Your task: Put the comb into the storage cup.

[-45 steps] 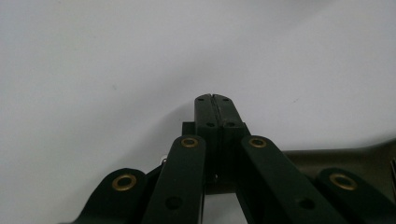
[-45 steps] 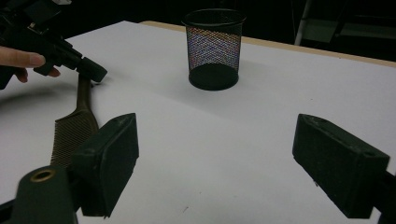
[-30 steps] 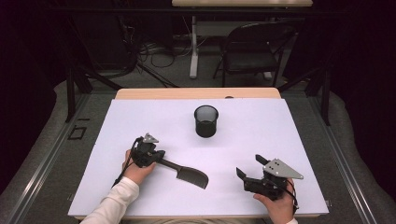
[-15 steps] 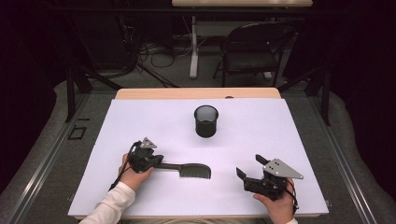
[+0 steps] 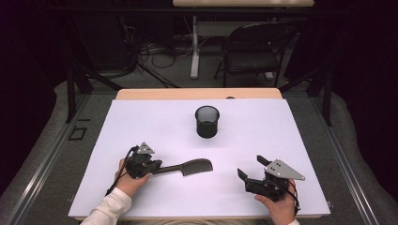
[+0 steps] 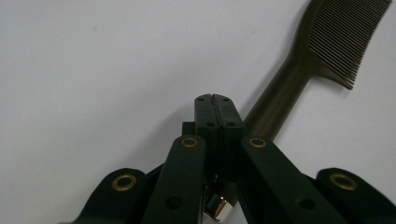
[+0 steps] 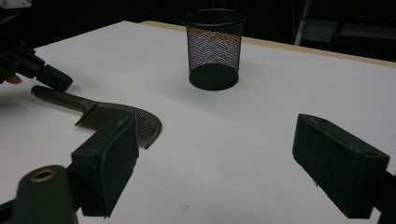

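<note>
— Where is the dark plastic comb (image 5: 184, 168) now?

— It lies flat on the white table (image 5: 141, 122), nearer to me than the black mesh cup (image 5: 207, 121), its long axis across the table, toothed end toward my right. My left gripper (image 6: 215, 97) is fully closed beside its handle, holding nothing.

— The risk?

— Closed jaws may only push the handle and turn the comb. My right gripper (image 7: 215, 163) waits wide open.

Bare table (image 5: 291, 140) between comb (image 5: 187, 167) and mesh cup (image 5: 207, 121), seemingly unobstructed.
</note>
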Demonstrator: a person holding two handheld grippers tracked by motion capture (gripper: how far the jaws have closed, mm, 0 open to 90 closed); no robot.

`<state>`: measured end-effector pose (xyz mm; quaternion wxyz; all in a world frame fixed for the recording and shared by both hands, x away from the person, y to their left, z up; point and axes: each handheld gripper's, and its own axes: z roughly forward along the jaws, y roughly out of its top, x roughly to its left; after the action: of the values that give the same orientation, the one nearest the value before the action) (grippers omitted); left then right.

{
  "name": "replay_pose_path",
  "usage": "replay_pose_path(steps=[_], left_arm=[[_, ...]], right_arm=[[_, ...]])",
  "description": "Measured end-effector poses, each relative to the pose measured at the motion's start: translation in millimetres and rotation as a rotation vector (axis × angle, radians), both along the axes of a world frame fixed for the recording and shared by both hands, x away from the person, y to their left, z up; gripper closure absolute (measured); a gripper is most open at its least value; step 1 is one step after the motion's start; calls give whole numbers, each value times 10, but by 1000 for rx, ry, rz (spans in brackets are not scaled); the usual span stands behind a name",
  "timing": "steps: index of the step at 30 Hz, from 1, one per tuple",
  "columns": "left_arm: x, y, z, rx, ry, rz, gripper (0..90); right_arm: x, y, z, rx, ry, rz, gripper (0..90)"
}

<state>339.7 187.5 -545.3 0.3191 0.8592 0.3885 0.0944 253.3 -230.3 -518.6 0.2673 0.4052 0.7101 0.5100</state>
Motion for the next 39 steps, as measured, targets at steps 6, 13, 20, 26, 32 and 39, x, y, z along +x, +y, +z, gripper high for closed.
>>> replay_pose_path(steps=[6,13,20,26,32,39], left_arm=[[-62,-4,-19,3,5,-12,900],[-129,-16,-2,-3,4,-28,900],[-170,-23,-5,-7,5,-34,900],[-186,-27,3,-10,2,-37,900],[-183,-4,18,-30,-5,-26,870],[-193,34,66,-56,-27,-16,790]], right_arm=[[-2,-4,1,-2,5,1,144],[-3,2,-2,-1,2,3,144],[-4,4,-1,-5,4,5,144],[-9,7,1,-2,5,4,144],[-8,7,-1,-3,8,5,144],[-6,3,-3,-4,7,3,144]])
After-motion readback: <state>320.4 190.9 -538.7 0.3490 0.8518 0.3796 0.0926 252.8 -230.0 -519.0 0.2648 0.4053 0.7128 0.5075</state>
